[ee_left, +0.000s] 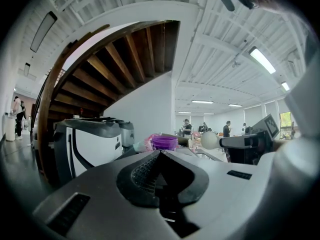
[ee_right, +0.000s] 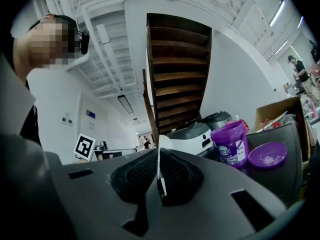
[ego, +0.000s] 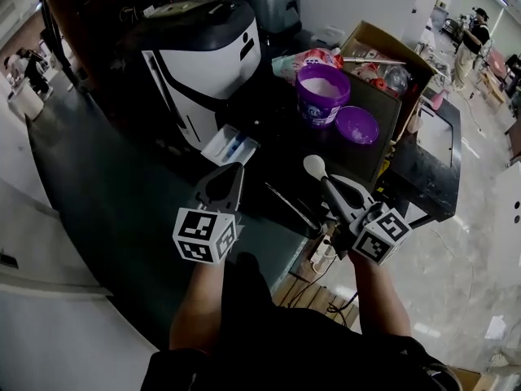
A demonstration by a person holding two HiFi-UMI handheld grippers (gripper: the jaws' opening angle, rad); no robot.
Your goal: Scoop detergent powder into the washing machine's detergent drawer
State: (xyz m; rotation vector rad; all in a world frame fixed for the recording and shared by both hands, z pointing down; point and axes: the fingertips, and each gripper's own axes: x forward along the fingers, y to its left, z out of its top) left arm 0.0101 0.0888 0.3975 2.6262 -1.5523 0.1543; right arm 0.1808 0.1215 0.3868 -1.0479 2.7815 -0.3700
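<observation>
1. A dark table point(ego: 122, 194) holds everything.
2. The washing machine point(ego: 203, 63) is white and black and sits at the far left.
3. A cardboard box point(ego: 383, 43) stands at the far right, full of mixed things that are too jumbled to name.
4. The purple tub point(ego: 323, 96) sits between the machine and the box, open, with white powder inside.
5. The purple lid point(ego: 356, 125) lies just beside the tub on its near right, and a little white powder lies in it.
6. The detergent drawer point(ego: 230, 147) is pulled out on the near side of the machine. It is white inside with a bit of blue.
7. The right gripper point(ego: 326, 182) is clamped on the handle of the white scoop point(ego: 314, 166). The scoop is up in the air, nearer than the tub and right of the drawer. I cannot tell if it has powder in it.
8. The left gripper point(ego: 233, 173) is pressed closed with nothing in it. It is just on the near side of the drawer.
</observation>
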